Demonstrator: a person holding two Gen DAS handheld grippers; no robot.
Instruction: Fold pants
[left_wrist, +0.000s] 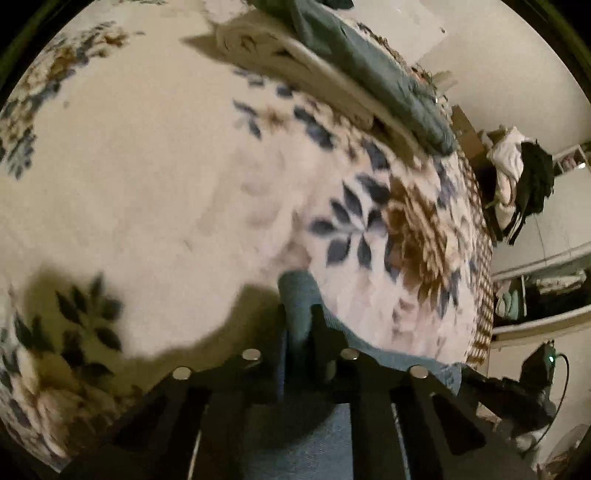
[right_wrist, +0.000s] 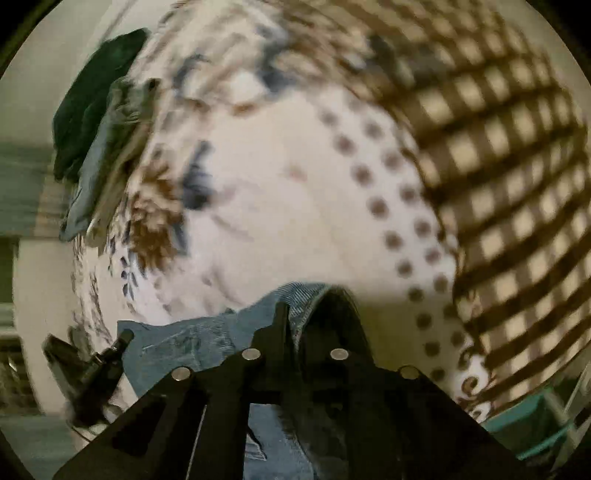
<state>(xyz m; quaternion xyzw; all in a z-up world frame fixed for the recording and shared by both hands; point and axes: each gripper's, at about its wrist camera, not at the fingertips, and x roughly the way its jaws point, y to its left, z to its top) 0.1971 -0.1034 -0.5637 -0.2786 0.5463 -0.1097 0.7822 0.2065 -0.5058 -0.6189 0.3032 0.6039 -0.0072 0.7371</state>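
Left jaws: closed down tight, the left gripper (left_wrist: 299, 325) is pinching a fold of the pants (left_wrist: 295, 295) between its black fingers (left_wrist: 320, 325), the cloth bunching up past the tips.
Right jaws: nearly together, the right gripper (right_wrist: 295, 321) is clamping a seamed edge of the pants (right_wrist: 207, 343), denim rising in a hump just ahead of the tips.
Bedspread: lying ahead of both pairs of jaws and filling most of each view, the bedspread (left_wrist: 155, 192) is showing a cream ground with blue leaves and brown flowers in the left wrist view; in the right wrist view the bedspread (right_wrist: 288, 184) is showing brown dots ahead of the tips and a brown check to their right.
Pants: blue denim, hanging from both grips and running back under the fingers toward each camera; in the right wrist view a stretch is spreading left of the jaws toward the other gripper (right_wrist: 92, 369).
Pile of clothes: lying far ahead of the left jaws and to their right, the pile of clothes (left_wrist: 362, 70) is showing blue-grey cloth over pale folded fabric.
Dark garment: sitting far ahead and left of the right jaws, the dark garment (right_wrist: 96, 99) is resting at the bedspread's edge.
Shelves: standing well right of the left jaws, beyond the bed, the shelves (left_wrist: 543, 291) are holding folded items.
Focus: both views are blurring, so fine detail cannot be told.
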